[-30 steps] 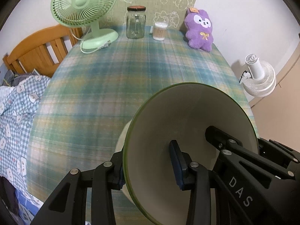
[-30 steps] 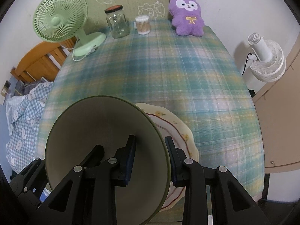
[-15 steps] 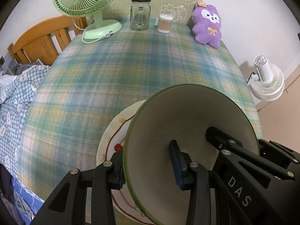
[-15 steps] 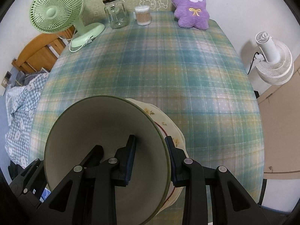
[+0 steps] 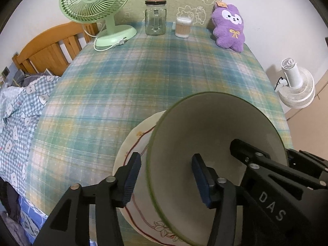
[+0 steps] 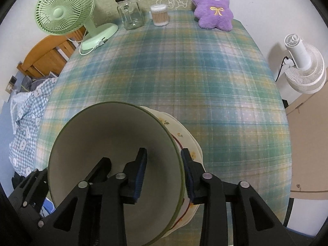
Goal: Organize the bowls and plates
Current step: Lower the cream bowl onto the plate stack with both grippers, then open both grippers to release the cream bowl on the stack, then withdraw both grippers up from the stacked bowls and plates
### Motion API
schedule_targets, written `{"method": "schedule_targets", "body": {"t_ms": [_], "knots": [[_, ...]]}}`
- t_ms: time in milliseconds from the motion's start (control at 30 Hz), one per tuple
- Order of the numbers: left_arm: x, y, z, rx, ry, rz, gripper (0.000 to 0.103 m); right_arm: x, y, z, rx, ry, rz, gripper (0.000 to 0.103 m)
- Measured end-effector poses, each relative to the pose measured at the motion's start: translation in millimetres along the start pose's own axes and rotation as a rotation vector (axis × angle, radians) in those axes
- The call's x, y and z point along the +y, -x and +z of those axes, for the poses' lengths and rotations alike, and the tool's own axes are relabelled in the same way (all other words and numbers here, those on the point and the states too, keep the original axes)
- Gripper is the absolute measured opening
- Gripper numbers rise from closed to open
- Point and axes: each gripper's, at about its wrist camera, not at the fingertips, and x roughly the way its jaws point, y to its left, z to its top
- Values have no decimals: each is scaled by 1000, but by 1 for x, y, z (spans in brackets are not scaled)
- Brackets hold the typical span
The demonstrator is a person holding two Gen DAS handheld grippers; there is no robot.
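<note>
The green-rimmed bowl (image 5: 215,143) sits on the floral plate (image 5: 131,143) at the lower centre of the plaid surface (image 5: 143,78). Left gripper (image 5: 164,176) straddles its left rim, jaws opening, pads clear of the wall. Right gripper (image 6: 164,174) straddles the right rim, opening too. Green fan (image 5: 92,4), jar (image 5: 155,18) and purple plush (image 5: 229,28) line the top.

wrist views — steep, close, shared bowl (image 5: 217,143)
</note>
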Motion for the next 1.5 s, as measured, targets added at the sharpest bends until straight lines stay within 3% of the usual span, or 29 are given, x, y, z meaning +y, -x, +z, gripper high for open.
{"method": "schedule_targets", "body": {"t_ms": [133,500,700,933,1100,1500], "knots": [[5,7,1,-23,11,8,64,-5,6,0,-19,-15,5,59],[16,43,12,-135,-5,11,76,6,46,7,-136,3,-9,62],[41,64,16,-206,-29,0,81,29,69,5,-208,-23,-68,71],[79,91,19,-282,-109,-46,87,68,98,-13,-321,-102,-95,77],[107,112,15,-347,-166,-93,96,95,115,-25,-409,-129,-129,80],[151,132,-16,-440,-131,-46,101,125,135,-62,-515,-109,-160,86]]}}
